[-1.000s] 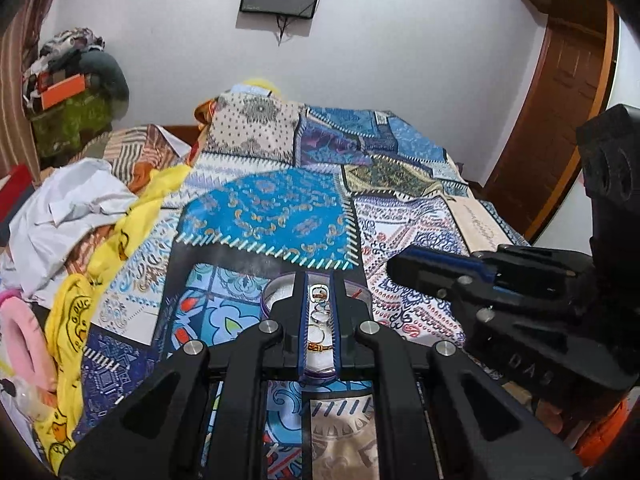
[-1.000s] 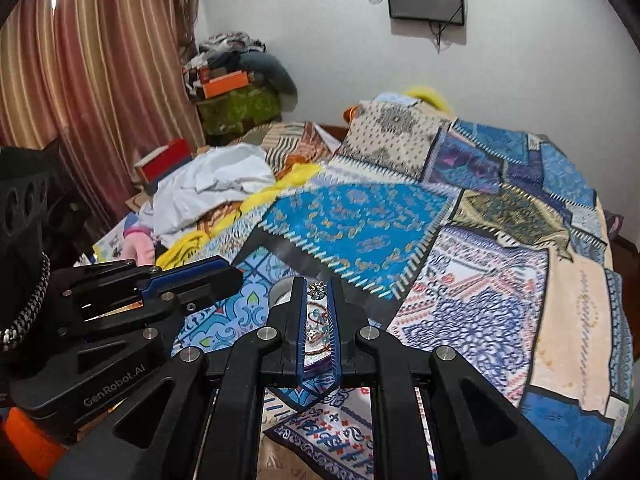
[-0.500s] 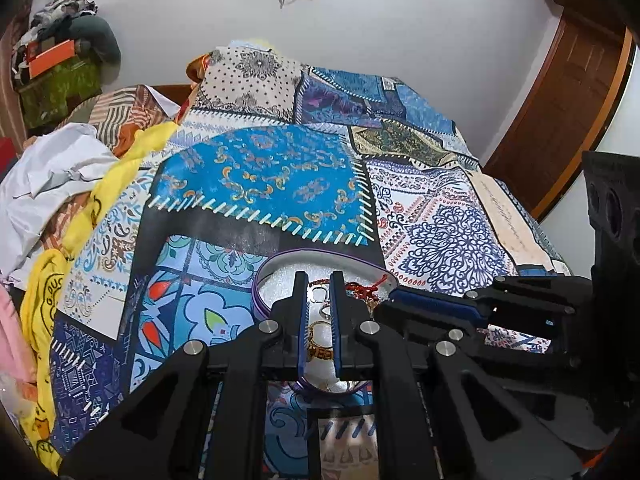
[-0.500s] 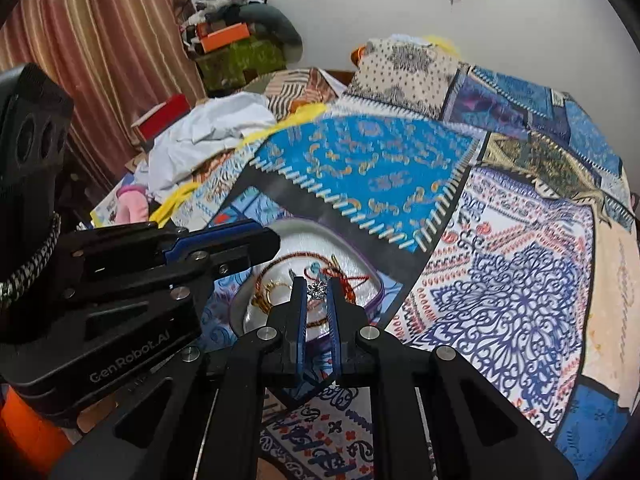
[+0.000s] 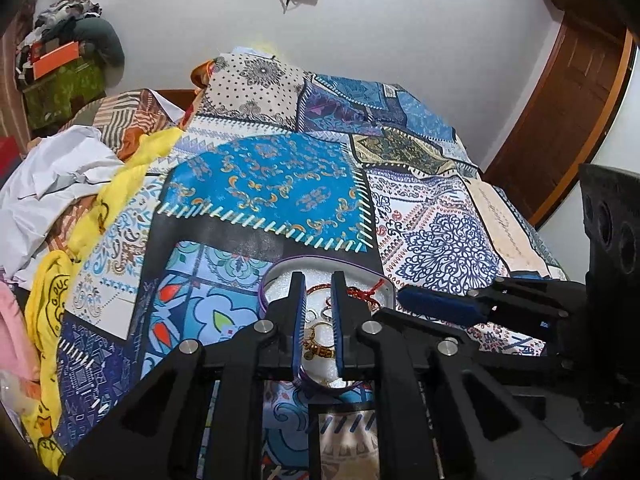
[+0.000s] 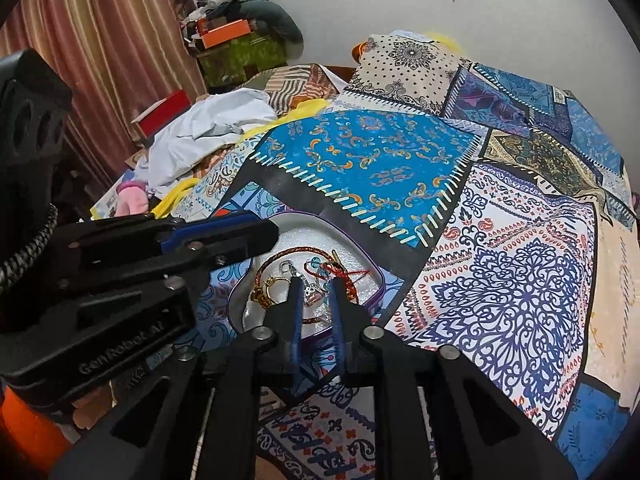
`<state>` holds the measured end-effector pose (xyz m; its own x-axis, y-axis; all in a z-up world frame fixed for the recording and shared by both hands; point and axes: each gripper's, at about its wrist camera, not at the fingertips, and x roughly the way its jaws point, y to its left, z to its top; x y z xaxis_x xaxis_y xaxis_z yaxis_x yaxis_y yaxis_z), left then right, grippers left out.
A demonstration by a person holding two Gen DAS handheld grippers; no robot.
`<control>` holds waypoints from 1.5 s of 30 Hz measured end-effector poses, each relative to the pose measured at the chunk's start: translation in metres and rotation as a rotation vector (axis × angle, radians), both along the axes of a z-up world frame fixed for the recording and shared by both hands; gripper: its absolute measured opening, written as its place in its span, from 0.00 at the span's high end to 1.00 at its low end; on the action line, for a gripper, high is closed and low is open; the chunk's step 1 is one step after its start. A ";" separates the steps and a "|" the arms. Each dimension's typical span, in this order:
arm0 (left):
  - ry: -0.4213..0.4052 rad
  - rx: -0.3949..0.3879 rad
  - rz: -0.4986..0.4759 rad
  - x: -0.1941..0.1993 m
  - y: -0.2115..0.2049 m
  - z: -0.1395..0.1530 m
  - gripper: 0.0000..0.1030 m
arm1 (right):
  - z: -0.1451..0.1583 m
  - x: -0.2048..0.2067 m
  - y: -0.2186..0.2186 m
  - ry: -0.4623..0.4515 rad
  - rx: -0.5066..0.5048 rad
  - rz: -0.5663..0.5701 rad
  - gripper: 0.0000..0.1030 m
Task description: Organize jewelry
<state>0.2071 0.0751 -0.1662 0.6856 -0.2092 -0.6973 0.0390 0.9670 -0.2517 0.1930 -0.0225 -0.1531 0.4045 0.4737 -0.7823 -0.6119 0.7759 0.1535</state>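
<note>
A white tray with a purple rim lies on the patchwork quilt and holds jewelry. In it are a braided red-brown bracelet, a gold piece and a red thread bracelet. My right gripper hangs low over the tray. Its jaws are opening, with a small silver-pink charm between the tips, and the pads do not press it. My left gripper is over the same tray. Its jaws are opening too, above a gold bracelet that they do not clamp.
The quilt covers the whole bed. A heap of white cloth and yellow cloth lies along its left side. A wooden door stands at the right, and a curtain and a red box at the left.
Both grippers have come down toward the tray, which now fills more of each view. Their jaws, shut before, have parted a little.
</note>
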 end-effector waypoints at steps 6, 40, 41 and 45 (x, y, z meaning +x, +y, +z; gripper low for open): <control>-0.037 0.013 0.023 -0.012 0.002 0.019 0.87 | 0.016 -0.004 -0.008 -0.044 0.018 -0.028 0.69; -0.629 0.201 0.244 -0.208 -0.025 0.185 0.04 | 0.195 -0.160 -0.070 -0.701 0.280 -0.269 0.19; -0.631 0.202 0.247 -0.210 -0.024 0.185 0.04 | 0.194 -0.162 -0.070 -0.709 0.278 -0.277 0.17; -0.635 0.202 0.250 -0.216 -0.023 0.186 0.03 | 0.195 -0.164 -0.069 -0.720 0.276 -0.296 0.05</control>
<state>-0.0085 0.0520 0.0199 0.9829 0.0987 -0.1556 -0.1104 0.9915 -0.0685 0.0289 -0.0914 0.0422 0.9004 0.4065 -0.1549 -0.4099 0.9121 0.0106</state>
